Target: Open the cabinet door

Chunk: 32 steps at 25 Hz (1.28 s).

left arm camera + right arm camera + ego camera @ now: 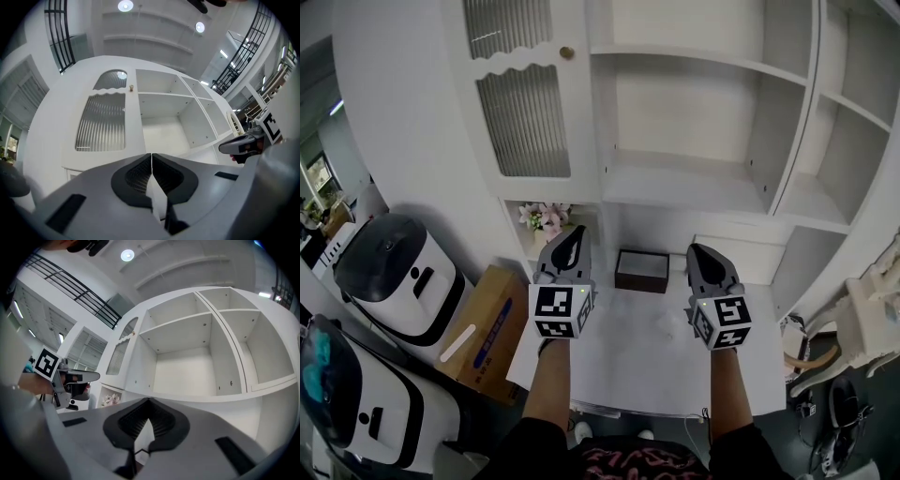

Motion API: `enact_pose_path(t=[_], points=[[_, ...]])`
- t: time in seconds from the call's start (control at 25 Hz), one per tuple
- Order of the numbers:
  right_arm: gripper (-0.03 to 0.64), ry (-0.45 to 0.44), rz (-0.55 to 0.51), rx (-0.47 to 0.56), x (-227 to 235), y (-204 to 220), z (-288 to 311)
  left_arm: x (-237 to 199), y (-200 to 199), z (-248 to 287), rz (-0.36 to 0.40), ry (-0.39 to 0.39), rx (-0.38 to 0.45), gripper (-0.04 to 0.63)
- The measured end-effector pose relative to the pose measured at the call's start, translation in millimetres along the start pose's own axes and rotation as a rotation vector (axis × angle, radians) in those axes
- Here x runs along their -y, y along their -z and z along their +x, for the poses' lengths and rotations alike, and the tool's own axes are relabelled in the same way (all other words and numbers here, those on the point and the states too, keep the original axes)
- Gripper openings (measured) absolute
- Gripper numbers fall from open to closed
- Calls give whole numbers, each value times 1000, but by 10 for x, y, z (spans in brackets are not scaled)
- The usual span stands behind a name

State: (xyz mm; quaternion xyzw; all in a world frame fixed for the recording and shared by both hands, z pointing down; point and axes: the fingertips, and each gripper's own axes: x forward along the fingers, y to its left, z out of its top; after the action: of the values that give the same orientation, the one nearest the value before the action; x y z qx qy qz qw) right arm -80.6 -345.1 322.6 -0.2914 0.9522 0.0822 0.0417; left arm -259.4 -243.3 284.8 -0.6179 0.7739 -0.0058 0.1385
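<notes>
Measured from the cabinet door (525, 94): its knob (567, 52) sat on its right edge, and open shelves (694, 122) stood to its right. Flowers (542, 217) stood in a niche below it. Lower right of it, a box (642, 270) lay on the counter (647, 347), between my left gripper (578, 231) and my right gripper (699, 250).

The cabinet door (528, 98) is a tall white one on the left side of the unit, right next to the open shelves (689, 103). It has two ribbed glass panels, the lower one with a wavy scalloped top edge. A small brass knob (567, 52) sits on its right edge. It looks shut and flush, though the fisheye warp makes that hard to call.
</notes>
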Motion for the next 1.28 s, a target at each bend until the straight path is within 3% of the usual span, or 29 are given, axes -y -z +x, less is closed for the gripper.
enact_pose_path(t=[0.32, 0.64, 0.8, 0.92, 1.08, 1.12, 1.28], points=[[15, -9, -79, 84, -99, -568, 348, -306, -608, 302, 63, 33, 111, 21], [15, -15, -139, 177, -150, -1364, 646, -574, -1455, 562, 76, 39, 263, 22], [15, -11, -165, 224, -185, -1730, 771, -681, -1920, 687, 132, 27, 321, 34], [15, -23, -173, 235, -212, -1934, 863, -711, -2174, 834, 175, 42, 323, 98], [15, -24, -179, 249, -226, -2121, 931, -773, -2438, 1001, 237, 16, 332, 103], [15, -23, -187, 249, -230, -2148, 948, -788, -2484, 1049, 246, 14, 329, 130], [15, -23, -195, 242, -224, -2174, 979, -818, -2606, 1222, 254, 18, 313, 152]])
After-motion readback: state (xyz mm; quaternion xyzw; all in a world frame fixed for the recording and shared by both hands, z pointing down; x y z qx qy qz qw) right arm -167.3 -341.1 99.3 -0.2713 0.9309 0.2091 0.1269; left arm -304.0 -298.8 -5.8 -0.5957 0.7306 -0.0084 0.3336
